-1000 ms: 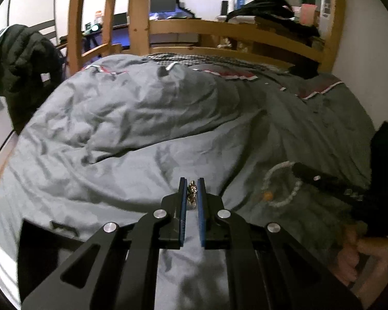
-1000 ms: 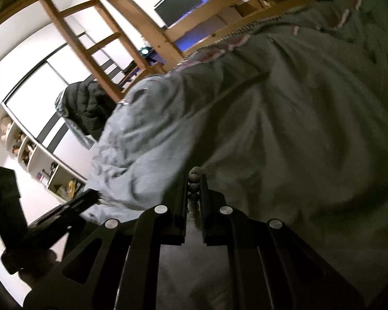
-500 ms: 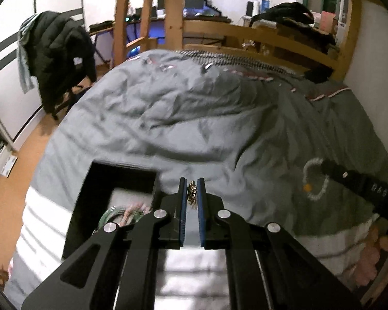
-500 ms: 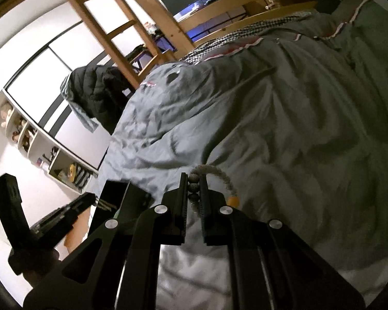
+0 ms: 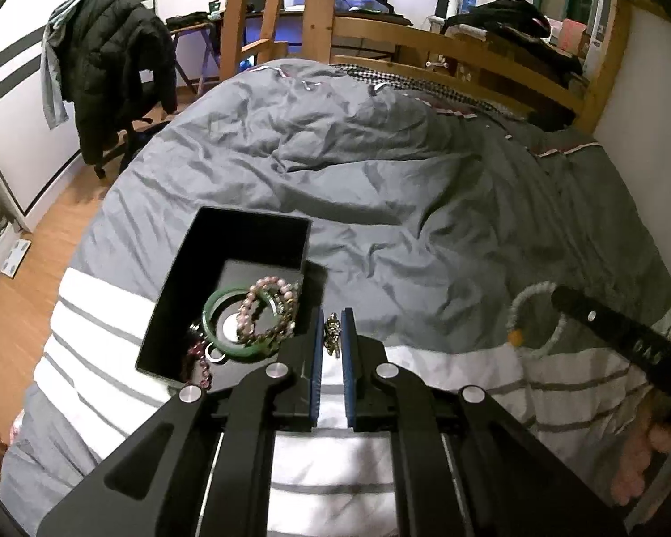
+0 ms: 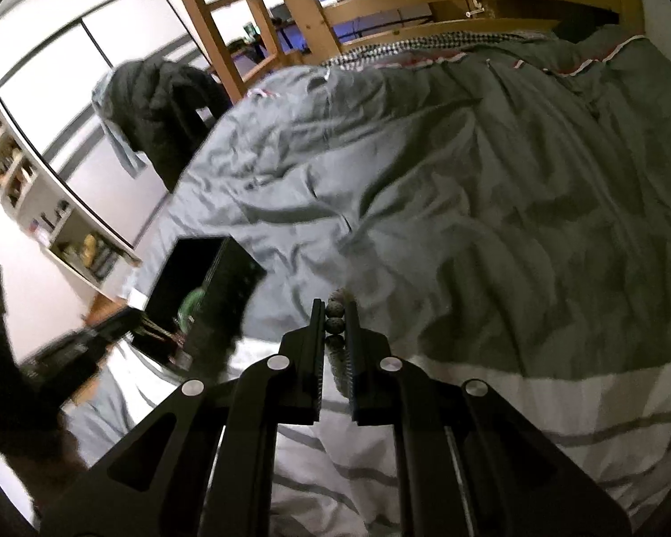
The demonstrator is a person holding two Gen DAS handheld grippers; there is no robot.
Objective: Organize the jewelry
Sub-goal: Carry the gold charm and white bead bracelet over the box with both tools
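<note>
Jewelry box [image 5: 228,241] rim beside left gripper [image 5: 331,335].

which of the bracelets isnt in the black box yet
The pale beaded bracelet with one orange bead, pinched by the right gripper. The green bangle and pink bead bracelet already lie in the black box.

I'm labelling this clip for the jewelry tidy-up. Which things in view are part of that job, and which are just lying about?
Part of the job:
- black box holding a green bangle and pink bead bracelet
- small metal trinket pinched in the left gripper
- pale bead bracelet clamped in the right gripper

Just lying about:
- grey duvet
- black jacket on a chair
- wooden bed frame
</note>
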